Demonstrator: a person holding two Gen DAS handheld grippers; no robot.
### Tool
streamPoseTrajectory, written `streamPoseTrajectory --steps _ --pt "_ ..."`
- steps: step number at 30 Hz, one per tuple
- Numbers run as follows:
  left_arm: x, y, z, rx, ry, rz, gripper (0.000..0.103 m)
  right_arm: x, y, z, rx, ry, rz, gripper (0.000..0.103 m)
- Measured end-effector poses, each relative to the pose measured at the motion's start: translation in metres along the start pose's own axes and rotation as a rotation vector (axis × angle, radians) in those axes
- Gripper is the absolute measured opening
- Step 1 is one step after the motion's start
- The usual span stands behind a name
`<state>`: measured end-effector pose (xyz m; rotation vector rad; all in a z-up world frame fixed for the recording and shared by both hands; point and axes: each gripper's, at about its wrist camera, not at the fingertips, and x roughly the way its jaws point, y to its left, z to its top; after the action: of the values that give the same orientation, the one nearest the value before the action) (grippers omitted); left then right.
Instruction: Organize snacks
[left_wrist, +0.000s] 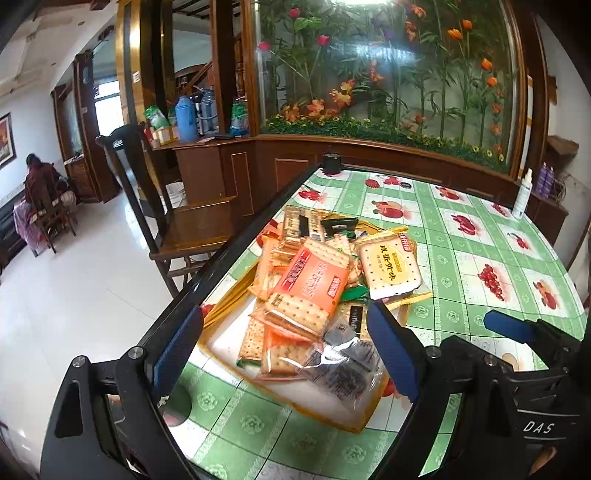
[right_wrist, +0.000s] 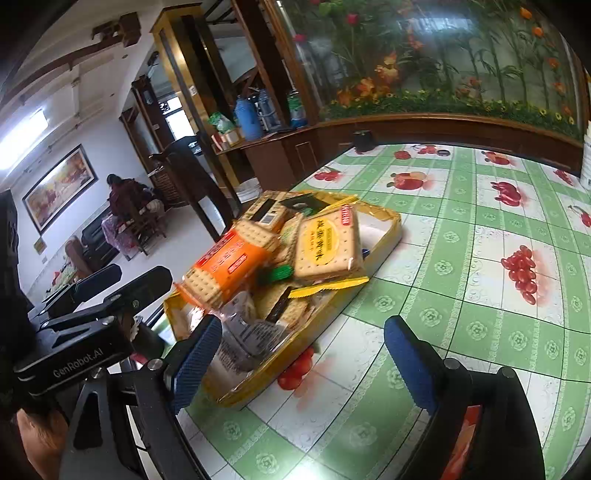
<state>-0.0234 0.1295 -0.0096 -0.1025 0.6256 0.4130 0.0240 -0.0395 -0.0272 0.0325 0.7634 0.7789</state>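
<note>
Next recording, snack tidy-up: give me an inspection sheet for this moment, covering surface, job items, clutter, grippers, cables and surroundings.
Surface: table under a glossy green-and-white checked cloth with red fruit prints.
Job's things: shallow yellow-rimmed tray heaped with cracker packets; orange cracker packet and cream packet with a yellow label on top, clear crinkled wrapper at the near end.
Clutter: white spray bottle and small black cylinder along the far edge.
Grippers: left gripper open, its blue pads either side of the tray's near end, holding nothing; right gripper open, empty.
Cables: nothing seen.
Surroundings: dark wooden chair, wood-framed glass case of artificial flowers, seated person far off.
</note>
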Motion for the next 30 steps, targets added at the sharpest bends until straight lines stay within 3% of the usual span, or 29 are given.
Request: streamPoseTrajectory --steps 5,16,30 --pt "-0.009 0.008 -0.005 -0.022 -0.017 0.015 0.091 -0.005 0.006 -0.006 -0.021 -0.016 0.017 0.101" --pt "-0.026 0.017 -0.023 -0.026 -0.050 0.045 0.091 -0.009 0.017 -0.015 -0.075 -0.020 0.048 0.101" --pt "-0.029 0.036 -0.035 -0.057 -0.031 0.067 0.091 -0.003 0.040 -0.021 -0.171 -0.009 0.085 0.101"
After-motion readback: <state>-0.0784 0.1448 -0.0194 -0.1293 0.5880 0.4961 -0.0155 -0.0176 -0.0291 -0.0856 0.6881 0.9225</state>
